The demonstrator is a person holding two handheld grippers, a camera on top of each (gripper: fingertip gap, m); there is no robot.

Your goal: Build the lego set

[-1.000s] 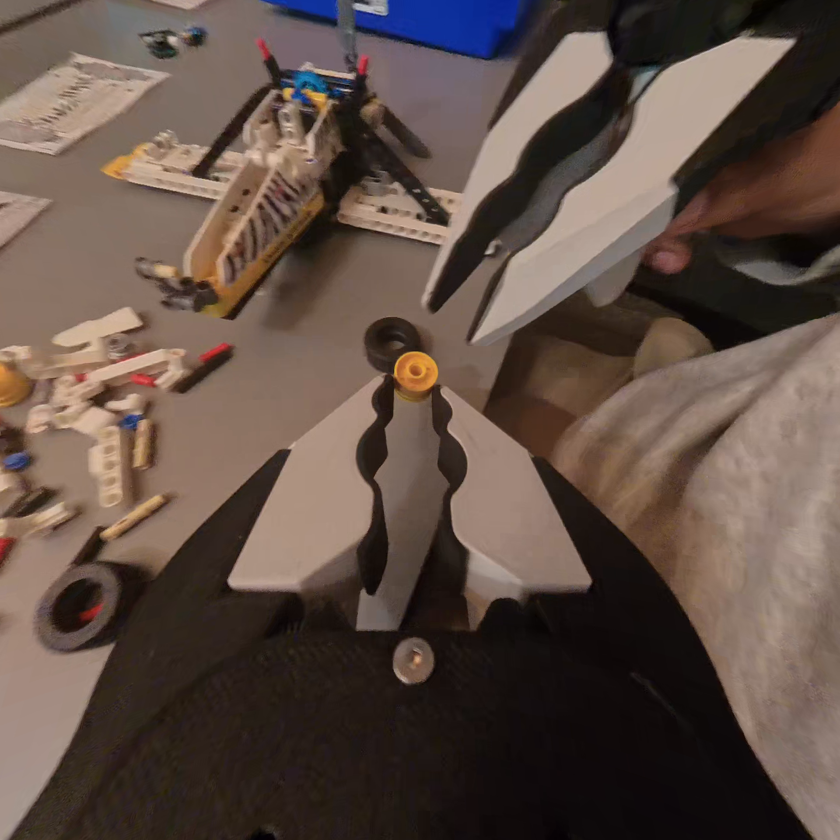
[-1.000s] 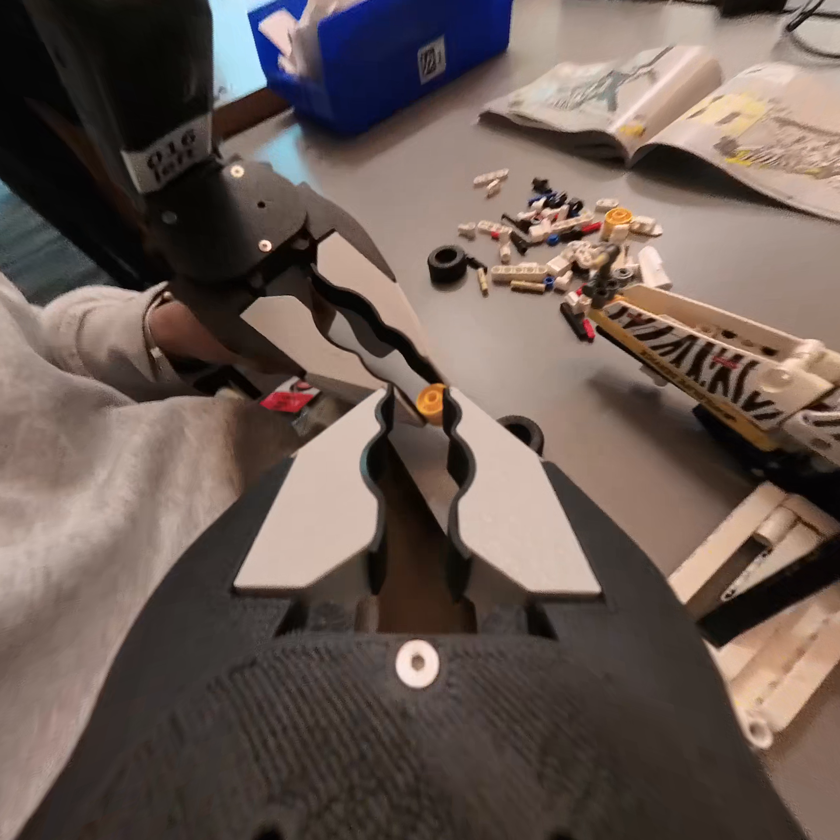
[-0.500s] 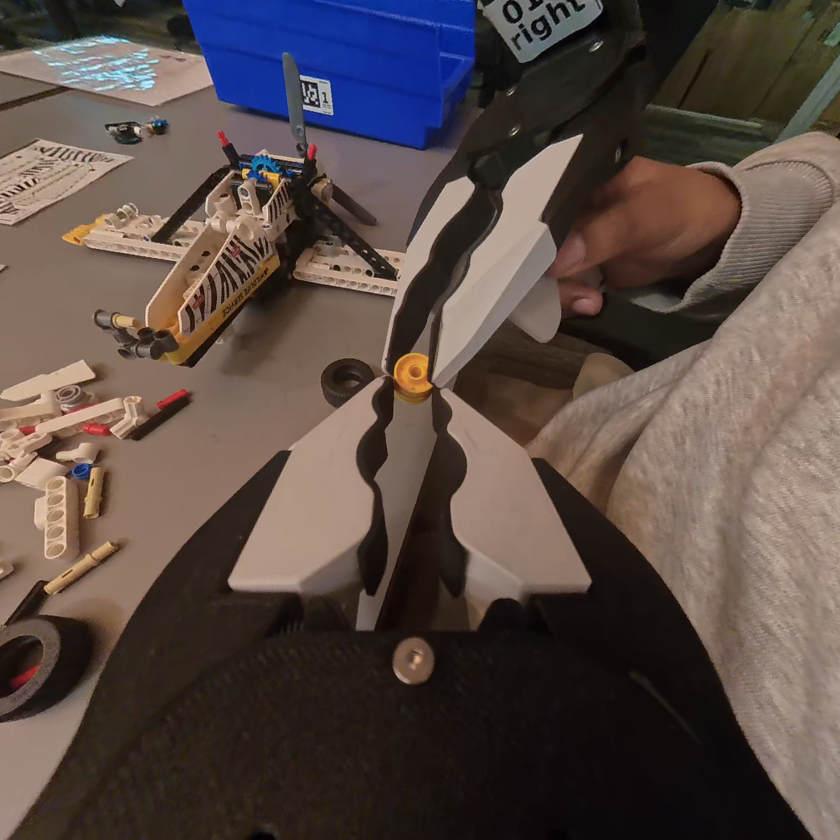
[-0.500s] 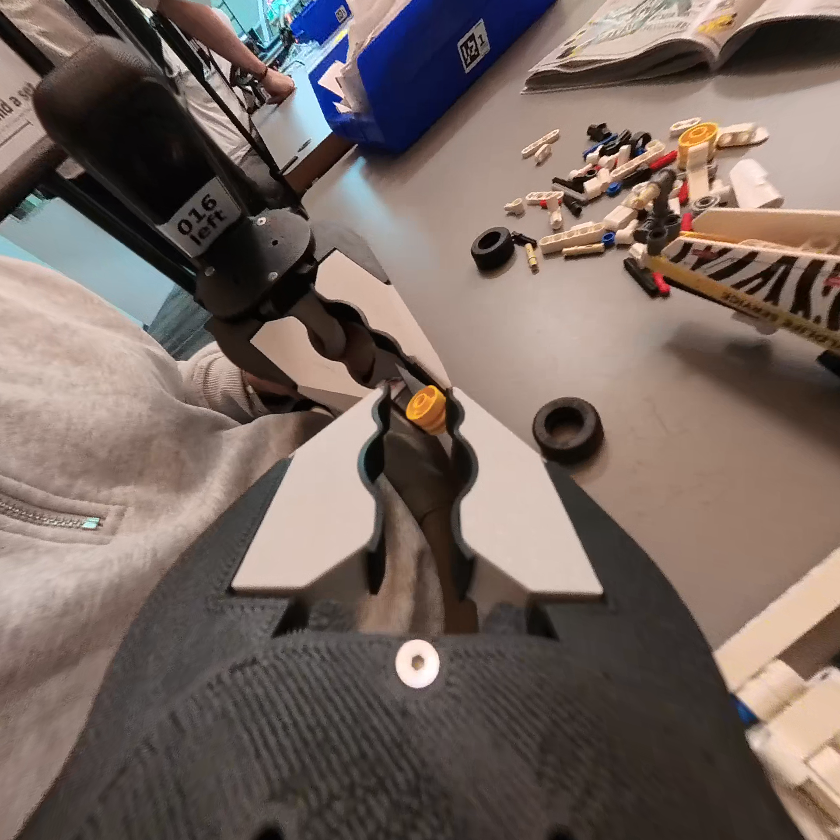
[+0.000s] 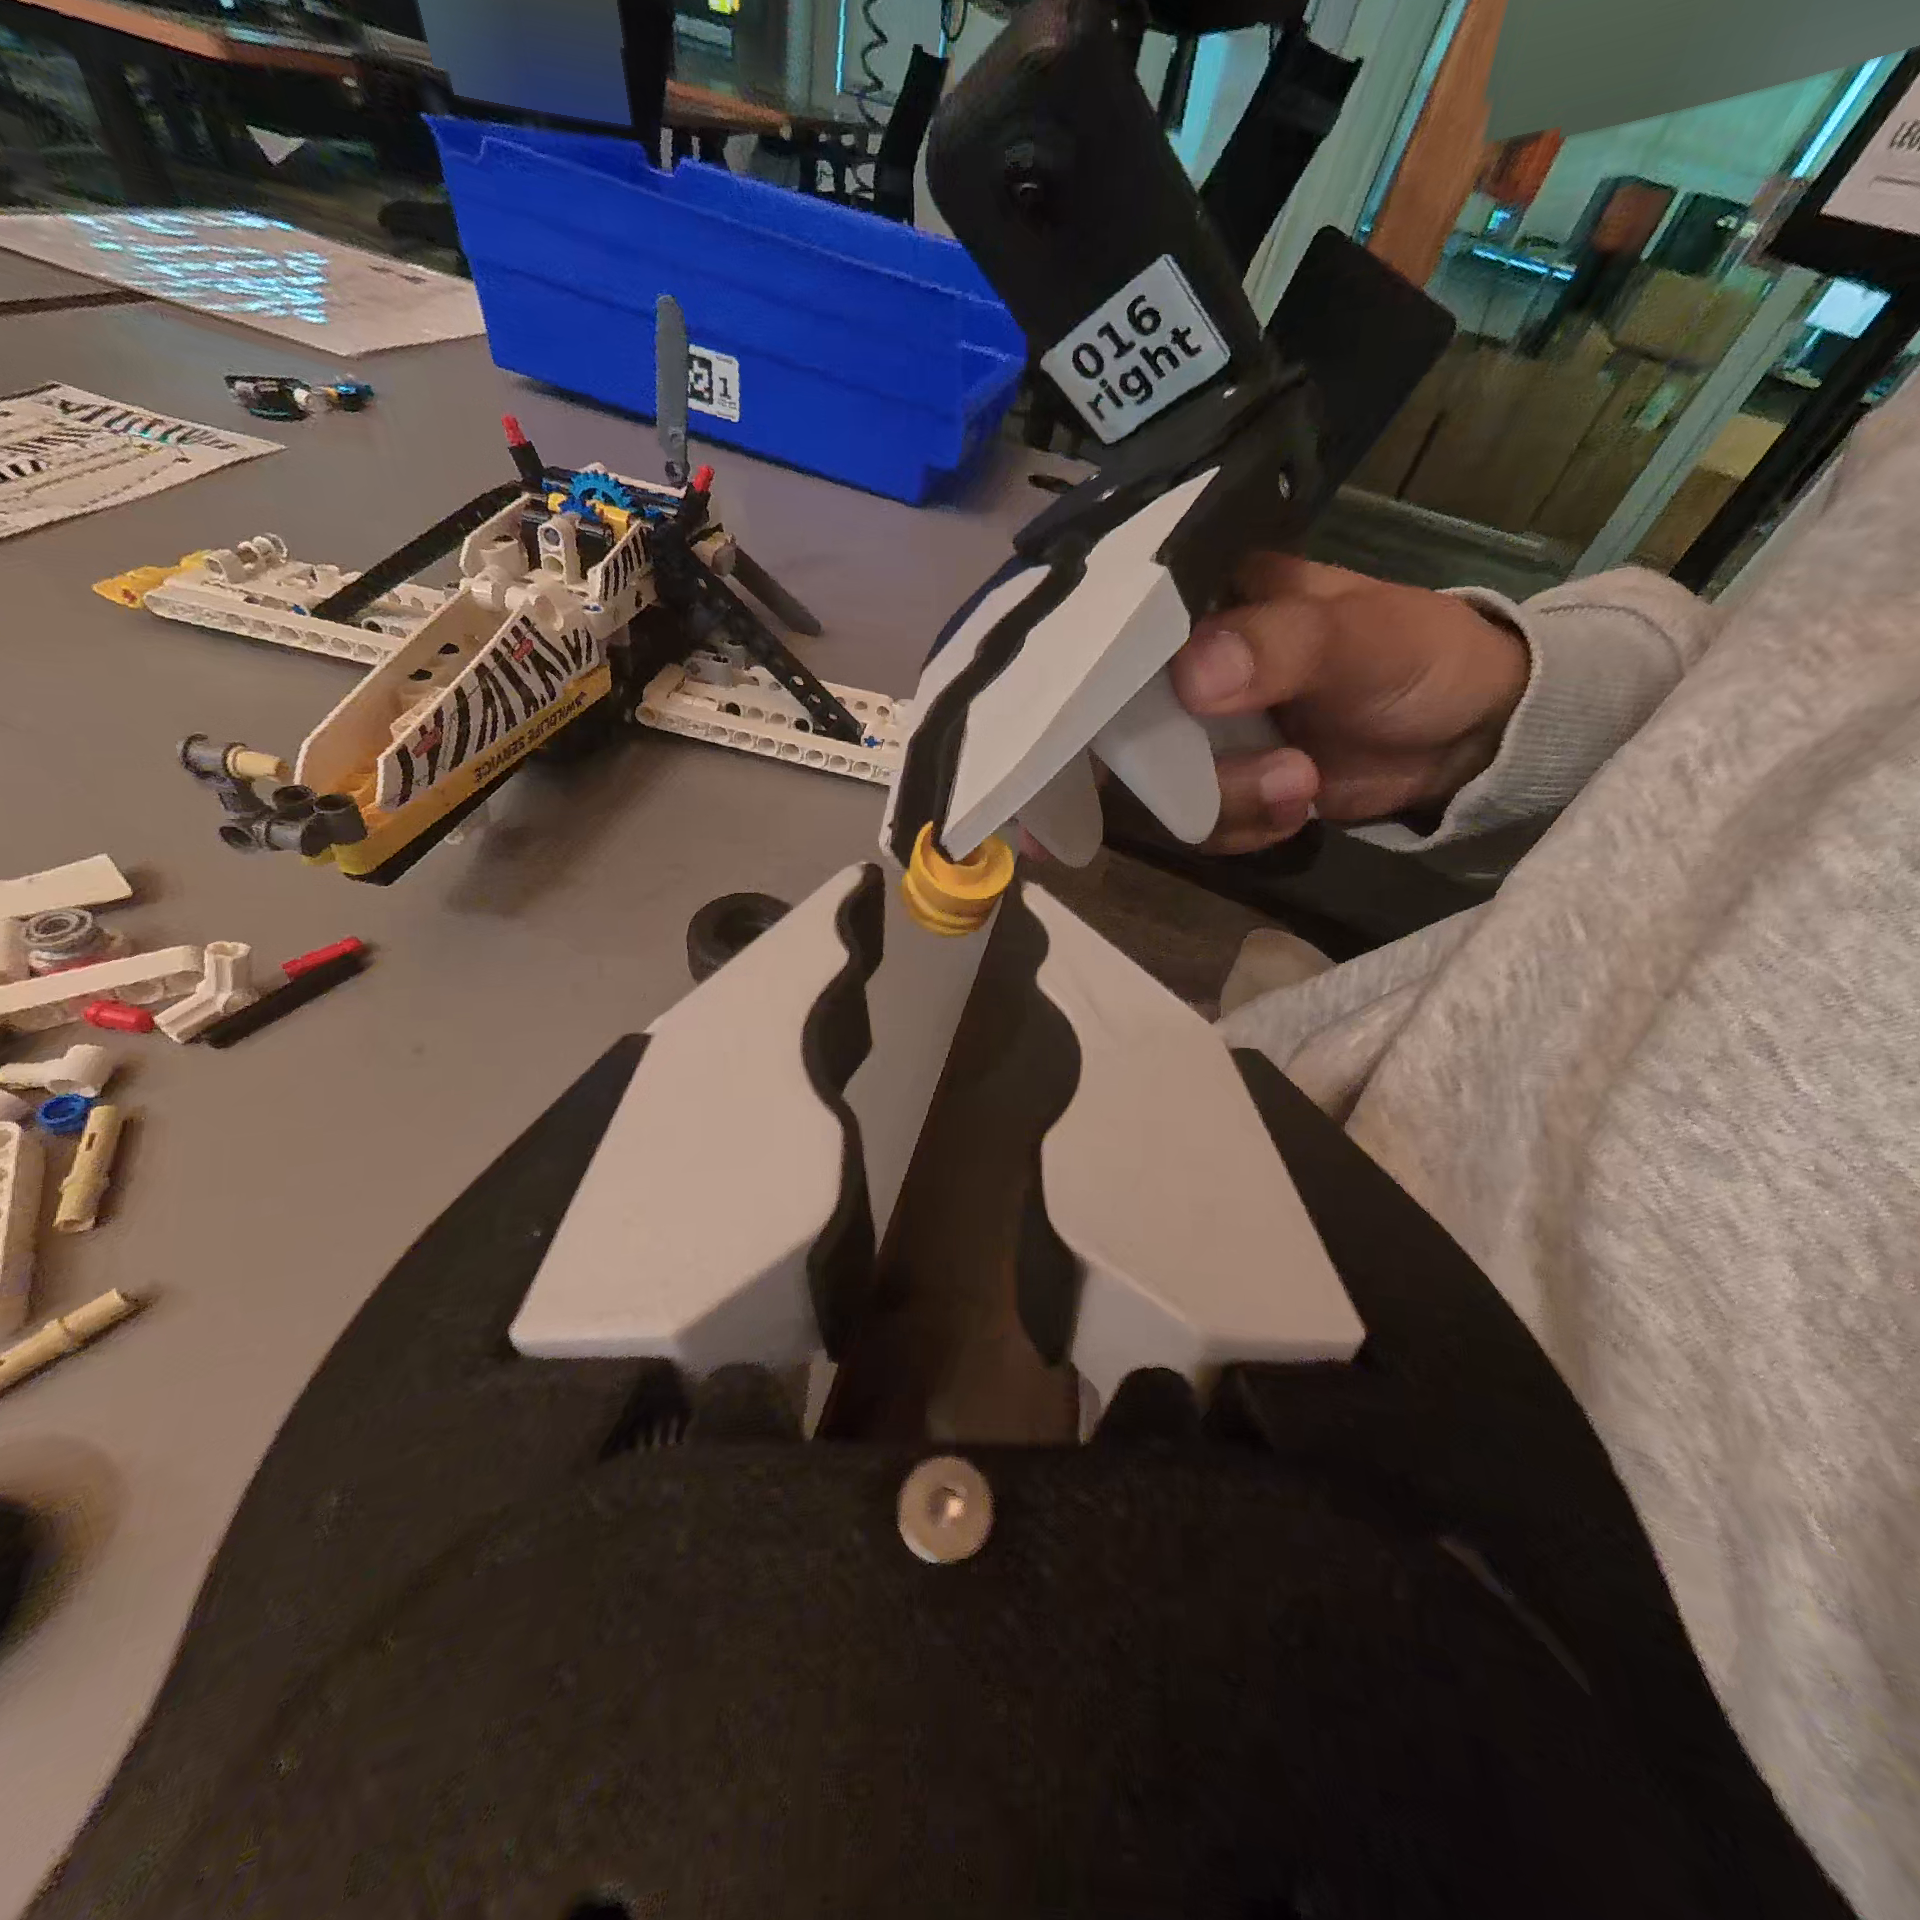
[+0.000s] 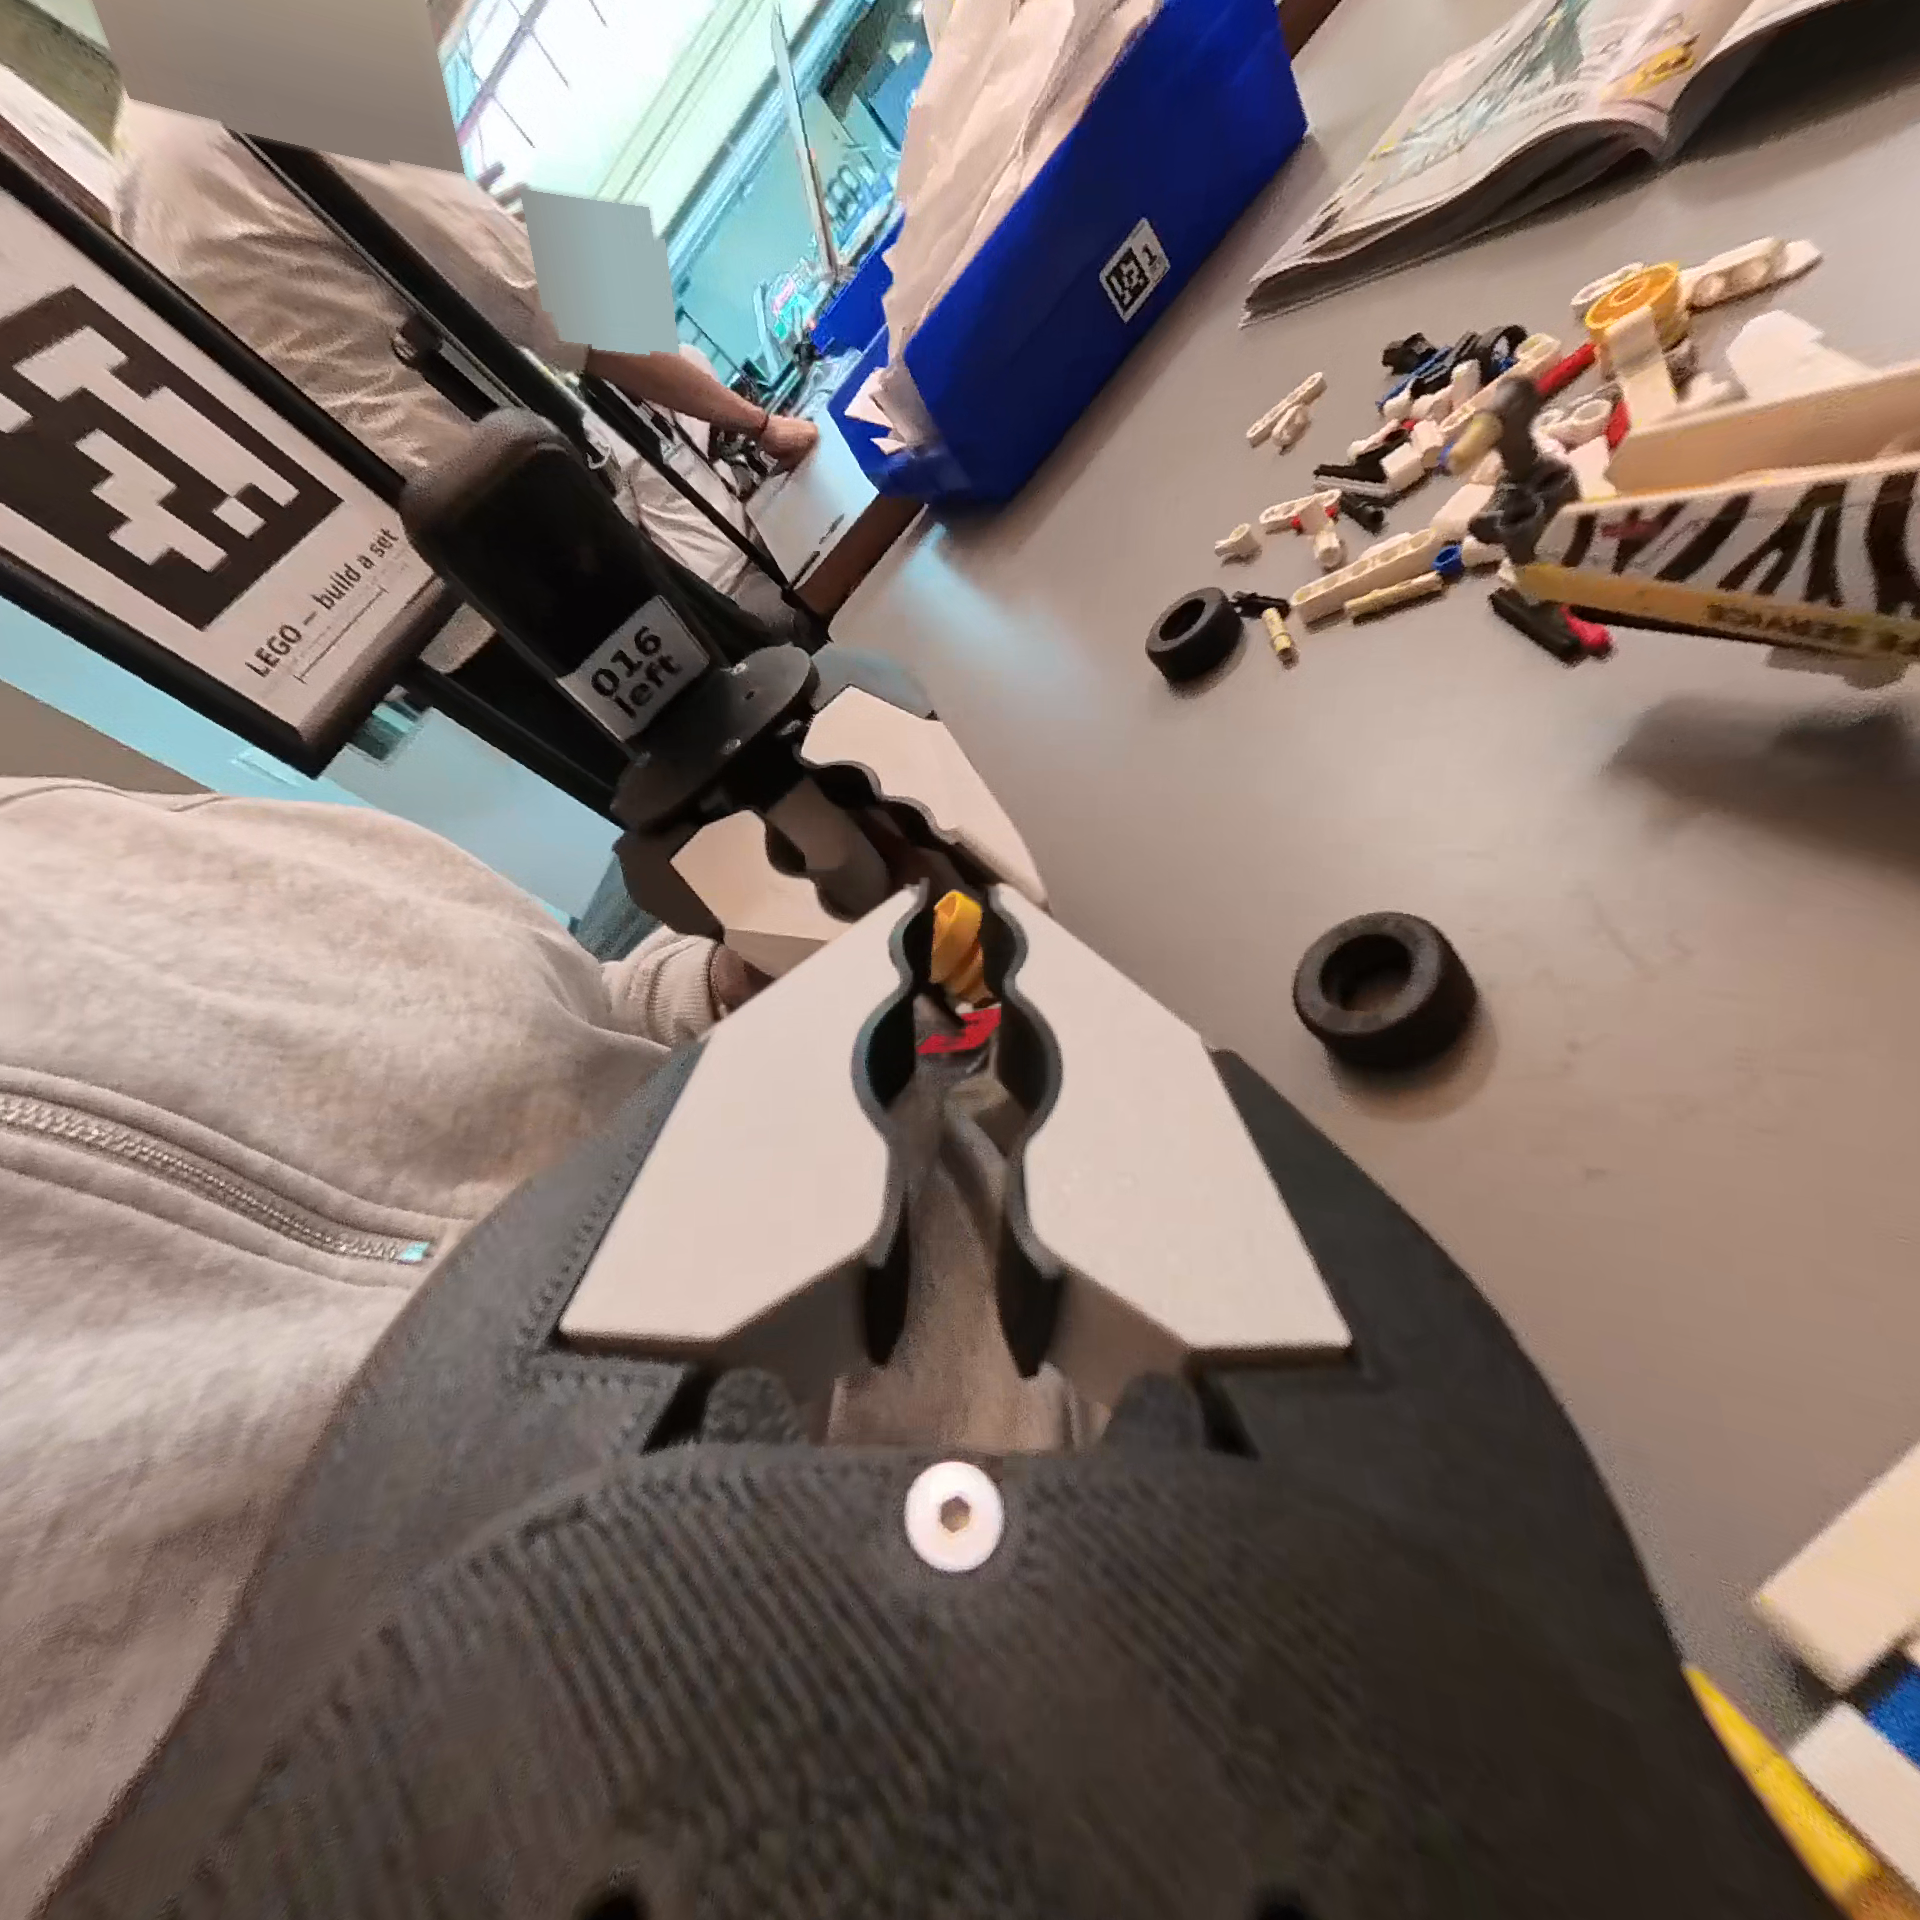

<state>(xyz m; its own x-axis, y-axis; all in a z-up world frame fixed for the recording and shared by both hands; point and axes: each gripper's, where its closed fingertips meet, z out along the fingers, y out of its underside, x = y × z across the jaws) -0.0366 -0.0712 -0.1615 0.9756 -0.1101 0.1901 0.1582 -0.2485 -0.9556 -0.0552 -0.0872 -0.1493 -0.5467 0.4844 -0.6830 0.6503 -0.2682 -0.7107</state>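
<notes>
A small yellow wheel hub point(image 5: 951, 888) sits between the tips of my left gripper point(image 5: 943, 888), held above the table's near edge. My right gripper point(image 5: 930, 836) comes down from above and its tips pinch the hub's upper end. In the right wrist view the hub point(image 6: 956, 935) shows edge-on between my right gripper's point(image 6: 956, 904) narrow jaws, with the left gripper point(image 6: 940, 873) meeting it from behind. A black tyre point(image 6: 1382, 987) lies on the table close by. The zebra-striped model point(image 5: 488, 686) stands farther back.
Loose white, black and red parts point(image 5: 104, 1018) lie at the left, with a second tyre point(image 6: 1195, 634) near them. A blue bin point(image 5: 748, 322) stands at the back, and an open instruction booklet point(image 6: 1507, 135) lies beyond. A grey sleeve point(image 5: 1662, 1143) fills the right side. Left and right tips are no more than a few centimetres apart.
The right gripper came down from the upper right and closed on the hub held in the left gripper. Both grippers tilted upward. The hub now shows side-on instead of face-on.
</notes>
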